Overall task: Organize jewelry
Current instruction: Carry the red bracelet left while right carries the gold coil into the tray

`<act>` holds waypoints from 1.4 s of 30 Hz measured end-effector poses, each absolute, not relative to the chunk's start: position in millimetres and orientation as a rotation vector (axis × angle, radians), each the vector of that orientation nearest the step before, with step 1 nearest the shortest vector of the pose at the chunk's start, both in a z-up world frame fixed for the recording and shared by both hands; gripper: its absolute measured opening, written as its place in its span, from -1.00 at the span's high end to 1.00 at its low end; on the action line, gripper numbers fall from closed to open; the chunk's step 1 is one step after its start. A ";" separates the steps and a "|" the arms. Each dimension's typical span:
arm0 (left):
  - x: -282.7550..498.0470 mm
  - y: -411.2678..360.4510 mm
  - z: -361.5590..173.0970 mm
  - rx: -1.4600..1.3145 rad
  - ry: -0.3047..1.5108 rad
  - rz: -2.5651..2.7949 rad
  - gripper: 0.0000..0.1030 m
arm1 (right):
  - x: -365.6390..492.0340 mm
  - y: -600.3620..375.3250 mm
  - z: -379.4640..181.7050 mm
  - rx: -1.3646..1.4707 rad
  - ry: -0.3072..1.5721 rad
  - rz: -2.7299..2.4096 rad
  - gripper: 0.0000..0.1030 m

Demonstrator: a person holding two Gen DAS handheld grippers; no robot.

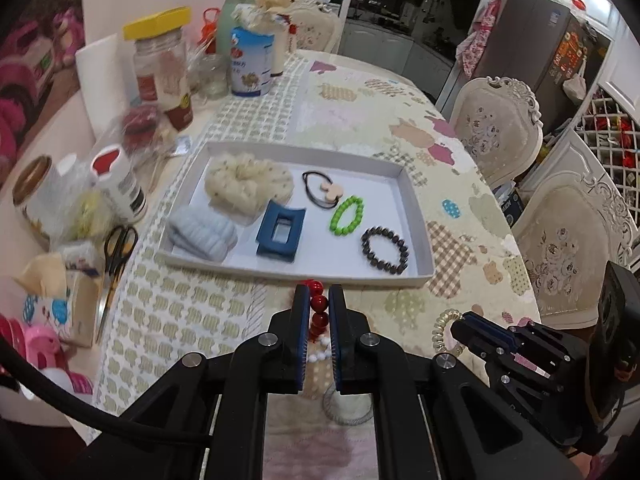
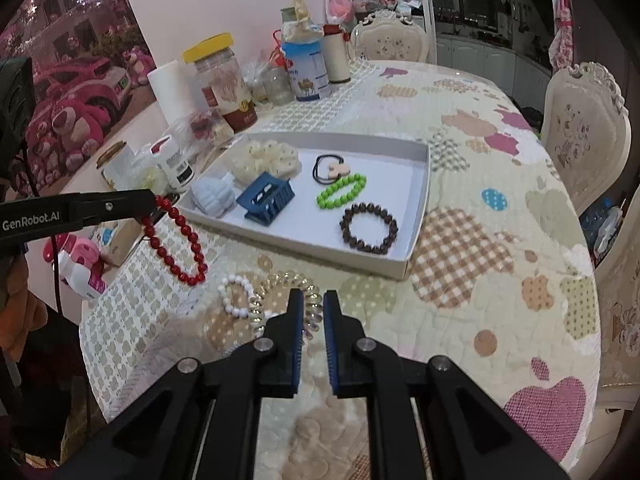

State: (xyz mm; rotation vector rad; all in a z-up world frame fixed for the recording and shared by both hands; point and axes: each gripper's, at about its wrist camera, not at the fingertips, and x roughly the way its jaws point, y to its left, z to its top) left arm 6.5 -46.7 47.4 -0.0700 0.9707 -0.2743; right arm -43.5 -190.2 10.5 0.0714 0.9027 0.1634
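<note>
A white tray [image 1: 416, 216] [image 2: 420, 200] holds two scrunchies, a blue claw clip [image 1: 280, 236], a black hair tie, a green bead bracelet [image 1: 347, 216] and a dark bead bracelet [image 1: 385, 251]. My left gripper [image 1: 319, 300] [image 2: 154, 206] is shut on a red bead bracelet [image 1: 319, 308] [image 2: 176, 240] and holds it lifted in front of the tray's near edge. My right gripper [image 2: 313, 308] [image 1: 458, 326] is shut on a clear spiral hair coil [image 2: 280, 288] [image 1: 442, 330] lying on the table. A white bead bracelet [image 2: 236, 296] lies beside the coil.
Jars, cans, bottles and a tissue box [image 1: 76, 292] crowd the table's left side, with scissors [image 1: 116, 256] near the tray. Ornate chairs [image 1: 496, 128] stand along the right. The patterned tablecloth [image 2: 480, 280] spreads right of the tray.
</note>
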 end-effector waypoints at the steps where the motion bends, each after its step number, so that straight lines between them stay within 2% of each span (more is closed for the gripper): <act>1: 7.9 -50.4 49.9 -0.060 0.963 -0.278 0.84 | -42.7 -190.8 12.9 0.072 0.898 0.162 0.80; 24: 59.0 -98.5 49.1 0.015 0.967 -0.341 0.84 | 1.2 -214.5 24.9 0.116 0.865 0.114 0.80; 31: 74.1 -114.0 35.3 0.035 0.997 -0.360 0.84 | 21.6 -229.7 27.9 0.133 0.857 0.085 0.81; 42: 100.4 -132.8 2.9 0.052 1.060 -0.385 0.84 | 61.4 -246.0 3.1 0.162 0.912 0.057 0.81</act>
